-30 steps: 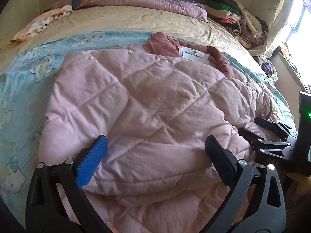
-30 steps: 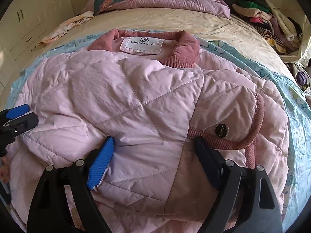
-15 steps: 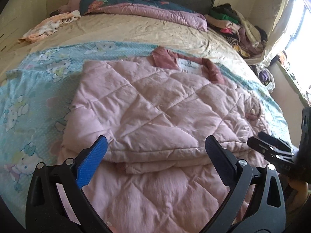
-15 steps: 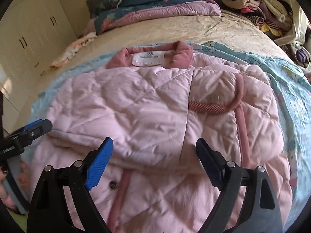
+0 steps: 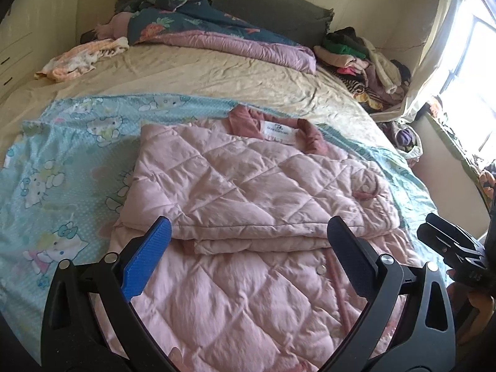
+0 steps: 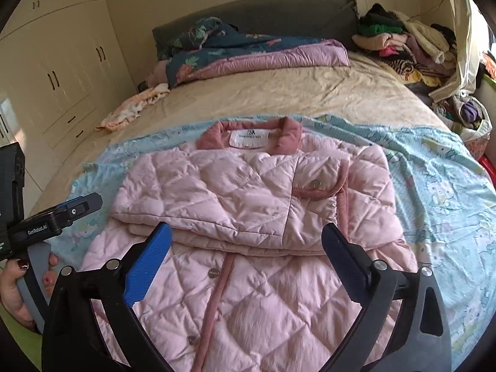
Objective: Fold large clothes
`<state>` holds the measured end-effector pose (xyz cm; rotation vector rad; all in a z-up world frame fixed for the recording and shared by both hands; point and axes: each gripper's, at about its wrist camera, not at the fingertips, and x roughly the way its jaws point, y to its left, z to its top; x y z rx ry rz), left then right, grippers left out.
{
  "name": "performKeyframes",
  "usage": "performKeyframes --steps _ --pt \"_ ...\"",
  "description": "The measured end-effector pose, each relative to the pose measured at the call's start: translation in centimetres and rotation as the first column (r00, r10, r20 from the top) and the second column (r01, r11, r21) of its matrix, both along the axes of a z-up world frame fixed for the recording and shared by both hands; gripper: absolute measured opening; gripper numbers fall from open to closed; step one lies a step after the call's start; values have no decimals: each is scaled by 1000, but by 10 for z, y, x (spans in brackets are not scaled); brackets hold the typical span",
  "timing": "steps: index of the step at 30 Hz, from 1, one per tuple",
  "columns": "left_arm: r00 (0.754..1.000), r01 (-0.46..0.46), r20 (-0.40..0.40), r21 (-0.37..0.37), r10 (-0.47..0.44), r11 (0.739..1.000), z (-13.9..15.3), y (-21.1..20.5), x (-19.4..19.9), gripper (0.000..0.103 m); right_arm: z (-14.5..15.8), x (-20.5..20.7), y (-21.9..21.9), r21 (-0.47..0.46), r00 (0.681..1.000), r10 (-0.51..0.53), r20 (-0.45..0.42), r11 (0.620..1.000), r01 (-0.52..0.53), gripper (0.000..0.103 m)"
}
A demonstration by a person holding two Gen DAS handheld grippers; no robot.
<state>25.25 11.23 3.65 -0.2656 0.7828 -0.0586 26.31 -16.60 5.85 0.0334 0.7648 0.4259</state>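
Softly puffy, diamond-quilted pink jacket point(image 6: 248, 204)

Cartoon sheet point(image 5: 62, 142) on bed; clothes pile point(image 6: 400, 43) by headboard point(image 6: 263, 12); wardrobe point(image 6: 59, 62) left

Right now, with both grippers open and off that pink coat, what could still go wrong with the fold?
1. The coat is puffy; the folded top layer may spring open, since neither the left gripper nor the right gripper holds it.
2. The hem lies near the bed's edge and might slide off.
3. The sheet underneath could bunch if the coat is dragged.
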Motion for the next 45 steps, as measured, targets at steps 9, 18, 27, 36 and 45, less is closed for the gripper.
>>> performKeyframes --steps 9,18,27,36,45 --pt "999 14 38 2 -14 1000 17 -8 -31 94 29 -46 -17 36 997 -14 79 999 11 98" --pt "998 15 65 -2 -15 1000 23 -12 -61 94 35 -79 -32 62 994 -30 101 998 24 98" --pt "998 4 65 10 -5 1000 16 -13 -81 94 25 -97 -41 54 995 -32 93 998 27 98" --pt "998 -10 58 38 7 999 7 -17 -97 94 17 -108 -50 47 996 -35 87 998 31 98" --pt "999 -18 41 71 15 997 -8 -20 -112 94 4 -120 -60 27 997 -34 76 999 32 98"
